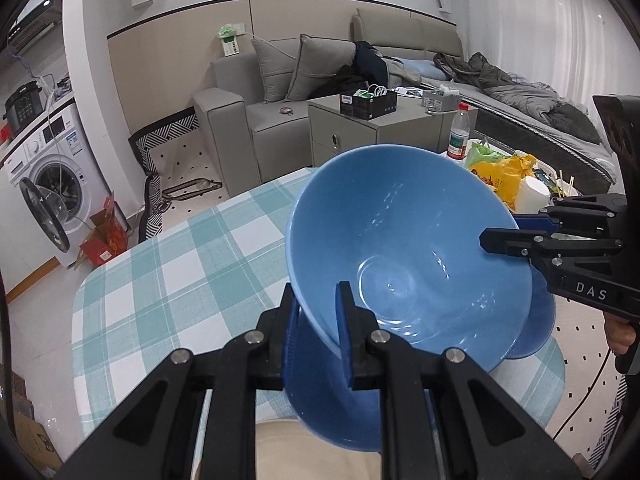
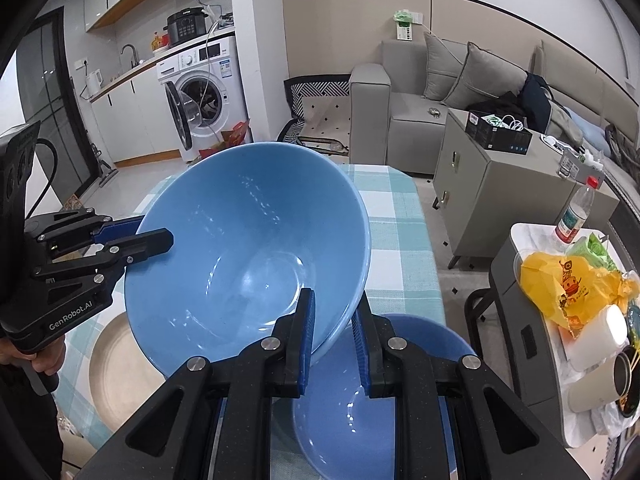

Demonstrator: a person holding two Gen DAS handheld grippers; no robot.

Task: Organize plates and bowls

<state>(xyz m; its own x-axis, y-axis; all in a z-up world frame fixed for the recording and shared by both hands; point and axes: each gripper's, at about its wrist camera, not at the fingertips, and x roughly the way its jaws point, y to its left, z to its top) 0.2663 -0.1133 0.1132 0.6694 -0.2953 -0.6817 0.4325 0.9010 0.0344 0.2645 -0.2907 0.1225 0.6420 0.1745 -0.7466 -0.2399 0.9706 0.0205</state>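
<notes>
Both grippers were clamped on one big blue bowl (image 1: 404, 248): the left gripper (image 1: 320, 320) pinched its near rim, the right gripper (image 2: 332, 336) the opposite edge, jaws nearly closed on the thin wall. The bowl hung tilted above the checked tablecloth (image 1: 160, 264), over a second blue bowl (image 2: 360, 412), beside a beige plate (image 2: 116, 364). Judging by that, nesting was in hand; whether the bowls touched was unclear. Next called for levelling, centring and lowering together.
</notes>
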